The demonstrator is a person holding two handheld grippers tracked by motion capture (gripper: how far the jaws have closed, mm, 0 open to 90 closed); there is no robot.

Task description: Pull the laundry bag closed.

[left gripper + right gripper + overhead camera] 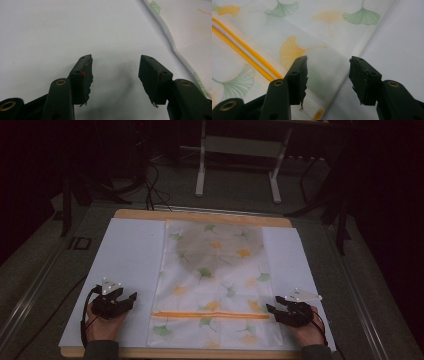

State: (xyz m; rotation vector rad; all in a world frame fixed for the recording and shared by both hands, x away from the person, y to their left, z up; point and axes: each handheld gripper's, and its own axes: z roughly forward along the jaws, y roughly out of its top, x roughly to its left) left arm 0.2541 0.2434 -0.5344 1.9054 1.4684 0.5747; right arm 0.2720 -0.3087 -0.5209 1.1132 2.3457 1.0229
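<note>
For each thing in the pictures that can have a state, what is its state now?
Left gripper: open, nothing between the jaws, over the white sheet, beside the bag.
Right gripper: open, holding nothing, over the bag's right edge.
Leaf-print bag: lying flat on the white sheet, something dark inside its far half.
Orange zipper: looks closed, running straight across the bag's near part.
</note>
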